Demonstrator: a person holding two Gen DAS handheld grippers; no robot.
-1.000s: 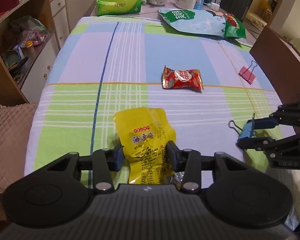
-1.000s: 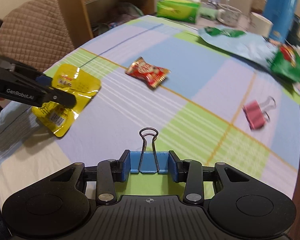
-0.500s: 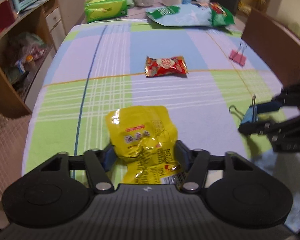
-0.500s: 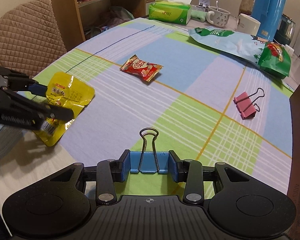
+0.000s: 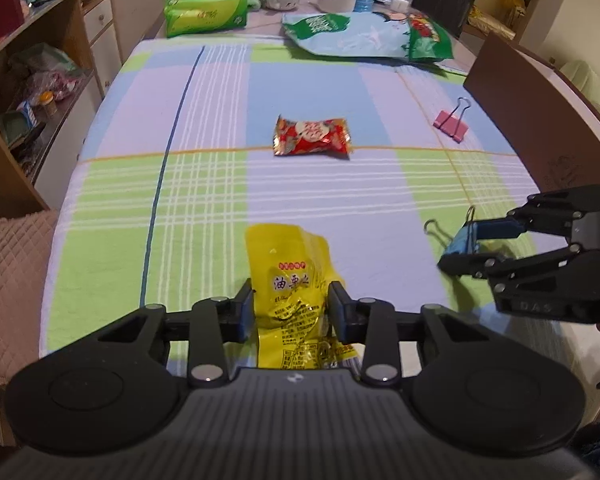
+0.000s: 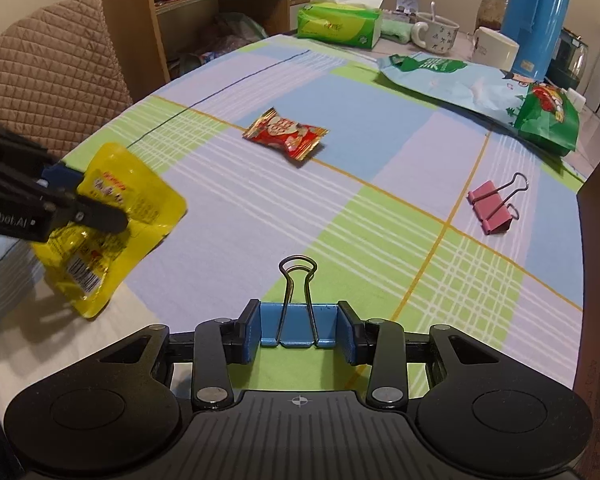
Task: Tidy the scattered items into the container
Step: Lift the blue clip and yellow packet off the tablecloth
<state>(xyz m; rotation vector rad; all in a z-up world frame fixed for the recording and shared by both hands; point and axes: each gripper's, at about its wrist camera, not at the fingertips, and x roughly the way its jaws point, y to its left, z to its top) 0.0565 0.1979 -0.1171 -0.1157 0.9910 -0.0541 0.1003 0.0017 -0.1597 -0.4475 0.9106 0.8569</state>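
Carrying two things at once, the left tongs [image 5: 292, 304] are clamped on a yellow snack packet [image 5: 294, 292] and the right tongs [image 6: 299, 330] are clamped on a blue binder clip [image 6: 298, 326], both held just above the near end of the table [image 5: 204, 184]. The packet is pinched across its middle and crumpled there, its lower end drooping toward the checked cloth. The clip sits square between the pads with its wire handles pointing forward.

No container shows in either view, so where these go cannot be told from here. To do the carry well, I would keep both grips firm and level, since the packet's foil looks slippery and could slide out if the squeeze eases. Keeping the two tongs well apart should stop them from knocking together on the way. At the container, lower each thing inside its rim before letting go, one at a time.

A red snack packet [image 5: 311, 136] lies in the middle of the table and a pink binder clip [image 6: 493, 207] lies near the right edge; both are untouched and look like later pickups.
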